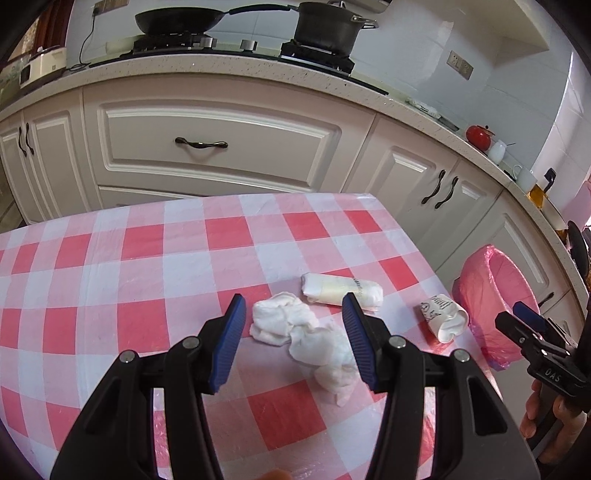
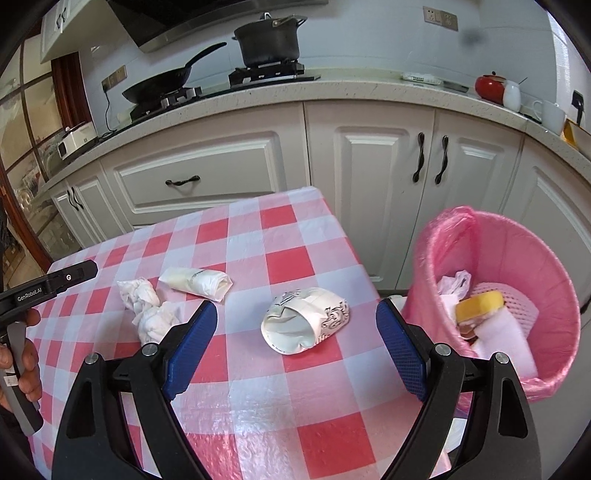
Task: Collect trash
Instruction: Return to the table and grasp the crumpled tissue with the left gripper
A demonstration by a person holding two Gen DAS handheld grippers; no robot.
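Note:
Three pieces of trash lie on the red-and-white checked table (image 1: 110, 280): a crumpled white tissue (image 1: 306, 336), a rolled cream wrapper (image 1: 341, 293) and a crushed paper cup (image 1: 443, 317). My left gripper (image 1: 293, 314) is open, its blue pads on either side of the tissue, just above it. My right gripper (image 2: 297, 321) is open and empty, with the crushed cup (image 2: 304, 321) lying between and ahead of its pads. The tissue (image 2: 147, 310) and wrapper (image 2: 195, 282) lie to its left. A pink-lined bin (image 2: 517, 288) stands off the table's right edge.
The bin also shows in the left wrist view (image 1: 491, 295); it holds a yellow sponge (image 2: 480, 304) and white scraps. White kitchen cabinets (image 1: 221, 144) and a counter with a wok (image 1: 177, 20) and pot (image 1: 328, 26) stand behind the table.

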